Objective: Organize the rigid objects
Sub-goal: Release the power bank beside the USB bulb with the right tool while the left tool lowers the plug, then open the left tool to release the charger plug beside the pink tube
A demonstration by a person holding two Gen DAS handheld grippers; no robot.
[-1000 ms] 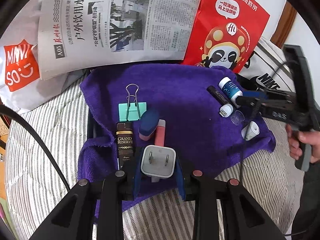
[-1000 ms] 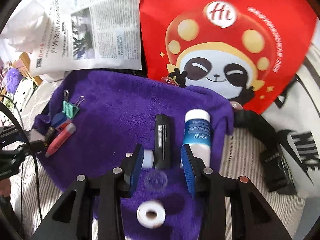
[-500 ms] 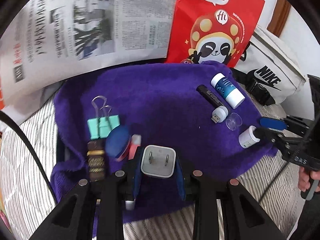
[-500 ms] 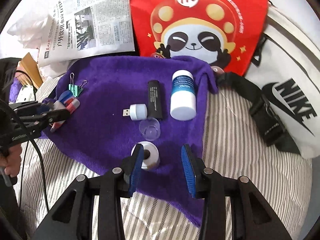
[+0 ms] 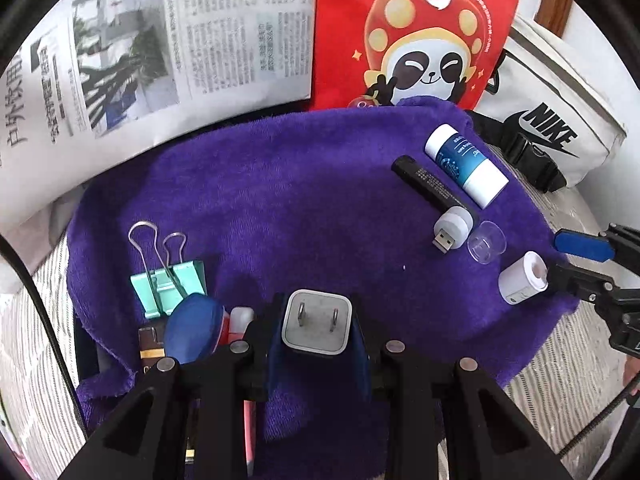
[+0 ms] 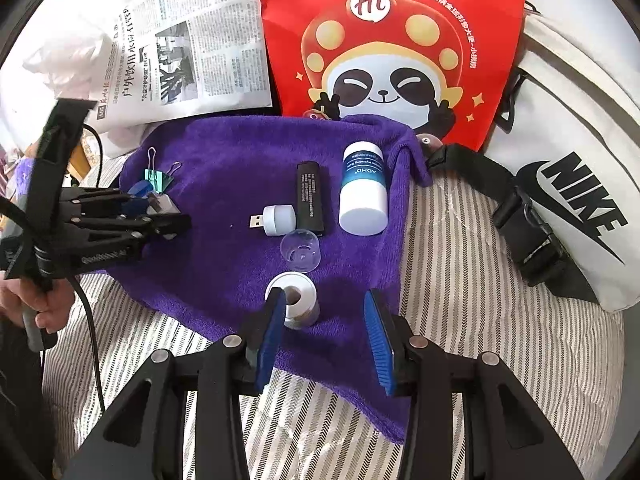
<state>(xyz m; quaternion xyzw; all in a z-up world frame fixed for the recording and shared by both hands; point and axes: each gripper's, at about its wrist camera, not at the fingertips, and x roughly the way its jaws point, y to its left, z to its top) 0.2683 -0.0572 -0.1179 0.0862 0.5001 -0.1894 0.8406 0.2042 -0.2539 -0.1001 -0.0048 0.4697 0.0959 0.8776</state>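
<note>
My left gripper [image 5: 318, 344] is shut on a white charger plug [image 5: 316, 326], prongs up, low over the purple towel [image 5: 280, 200]. It also shows at the left of the right wrist view, left gripper [image 6: 160, 216]. Beside it lie a mint binder clip [image 5: 170, 286], a blue oval thing [image 5: 192, 332] and a brown chocolate bar [image 5: 151, 346]. My right gripper [image 6: 325, 332] stands open at the towel's near edge. A small white cylinder [image 6: 294, 300] lies just inside its left finger [image 6: 272, 332]. Beyond are a clear cap [image 6: 301, 250], a USB light [image 6: 276, 220], a black stick [image 6: 310, 198] and a blue-white bottle [image 6: 364, 194].
A newspaper [image 5: 160, 40] and a red panda bag [image 5: 420, 32] stand behind the towel. A white Nike bag [image 6: 568, 184] with a black strap and buckle [image 6: 528, 220] lies to the right. Striped bedding [image 6: 480, 320] surrounds the towel. A hand [image 6: 44, 308] grips the left tool.
My left gripper carried the charger rightward past the clip and chocolate bar. My right gripper drew back from the black stick and USB light to the small white cylinder.
</note>
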